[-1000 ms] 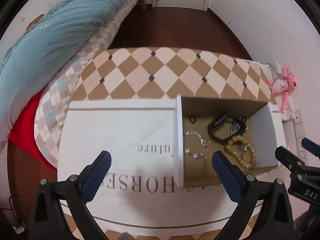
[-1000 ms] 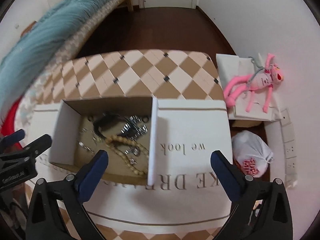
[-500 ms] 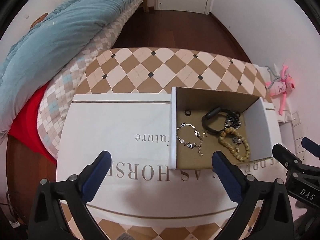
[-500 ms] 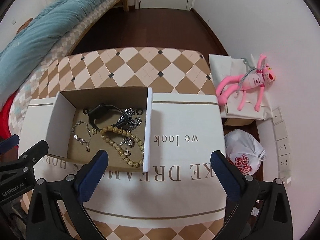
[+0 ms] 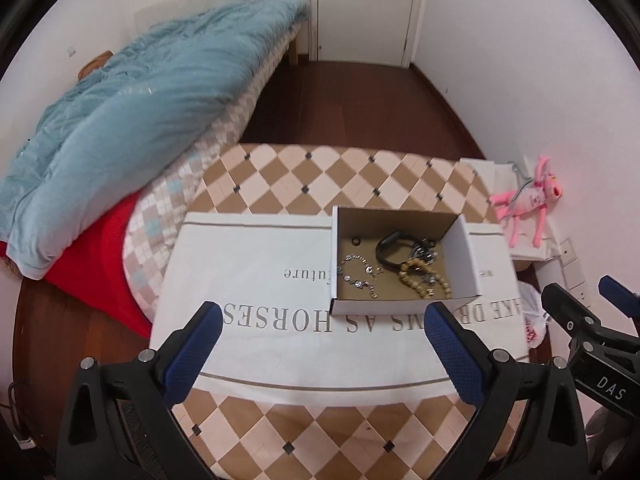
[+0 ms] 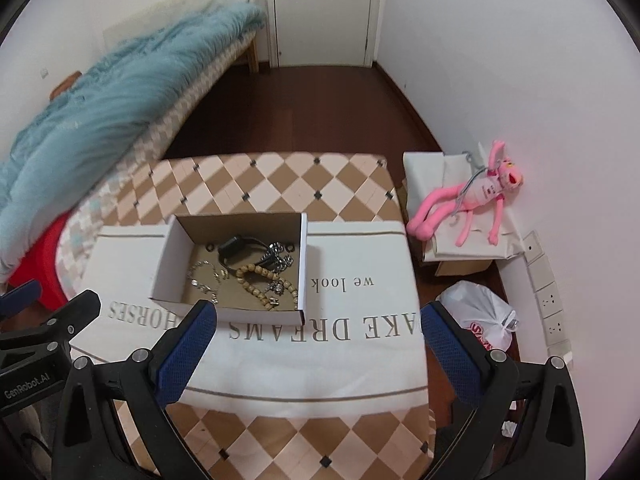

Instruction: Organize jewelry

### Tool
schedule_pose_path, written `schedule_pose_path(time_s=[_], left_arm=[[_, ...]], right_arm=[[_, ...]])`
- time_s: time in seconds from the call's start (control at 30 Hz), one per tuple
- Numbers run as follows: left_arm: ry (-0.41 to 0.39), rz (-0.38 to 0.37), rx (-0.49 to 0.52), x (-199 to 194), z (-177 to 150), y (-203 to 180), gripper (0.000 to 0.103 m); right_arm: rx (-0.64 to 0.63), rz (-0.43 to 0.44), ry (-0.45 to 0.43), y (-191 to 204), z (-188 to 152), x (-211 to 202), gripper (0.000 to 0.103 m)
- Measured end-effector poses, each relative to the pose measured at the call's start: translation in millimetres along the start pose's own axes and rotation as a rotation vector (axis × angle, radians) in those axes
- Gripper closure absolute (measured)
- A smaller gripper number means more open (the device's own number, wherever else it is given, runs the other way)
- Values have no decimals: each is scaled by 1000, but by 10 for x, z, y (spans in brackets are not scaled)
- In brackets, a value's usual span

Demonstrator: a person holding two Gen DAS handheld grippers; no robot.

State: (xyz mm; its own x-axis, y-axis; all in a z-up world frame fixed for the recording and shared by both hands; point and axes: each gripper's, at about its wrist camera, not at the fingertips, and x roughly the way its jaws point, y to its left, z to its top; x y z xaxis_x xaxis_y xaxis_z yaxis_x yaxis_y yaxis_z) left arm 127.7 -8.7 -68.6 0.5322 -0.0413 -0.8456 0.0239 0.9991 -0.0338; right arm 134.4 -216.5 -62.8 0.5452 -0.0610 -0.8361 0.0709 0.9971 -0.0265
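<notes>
Both my hand-held grippers (image 5: 320, 344) (image 6: 318, 342) have pulled back, jaws spread and empty, so the jewelry box (image 5: 404, 308) sits fully in view.

Left gripper (image 5: 320, 344) held above the near-left of the cardboard box (image 5: 404, 306), jaws spread wide and empty, right gripper (image 6: 318, 344) likewise wide open, near-right of it

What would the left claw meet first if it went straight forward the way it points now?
Probably the white cloth with its printed letters, just left of the box. The left claw is open and holds nothing. Depth is unclear, so it might graze the box's near wall.
</notes>
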Motion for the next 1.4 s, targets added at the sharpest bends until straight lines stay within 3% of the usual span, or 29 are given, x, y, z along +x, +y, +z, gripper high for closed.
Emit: schedule_pose_path(time_s=[0.43,0.7,1.07,1.4], left_arm=[[-149,-12,17,-1064,-136,-58,0],[-161,-14,9,-1364,-228,-86,0],[-128,3,-2,-1327,-224,-128,0],[-54,27,-6,-963,-7,-172,0]], right_arm=[[39,17,-171,-107,-171,-1209,0],[42,18,-211,-112,-254,-1634,0],[29,8,-217,-119,-244,-1802,0],[38,-19,-145,-207,-11,-1386,0]])
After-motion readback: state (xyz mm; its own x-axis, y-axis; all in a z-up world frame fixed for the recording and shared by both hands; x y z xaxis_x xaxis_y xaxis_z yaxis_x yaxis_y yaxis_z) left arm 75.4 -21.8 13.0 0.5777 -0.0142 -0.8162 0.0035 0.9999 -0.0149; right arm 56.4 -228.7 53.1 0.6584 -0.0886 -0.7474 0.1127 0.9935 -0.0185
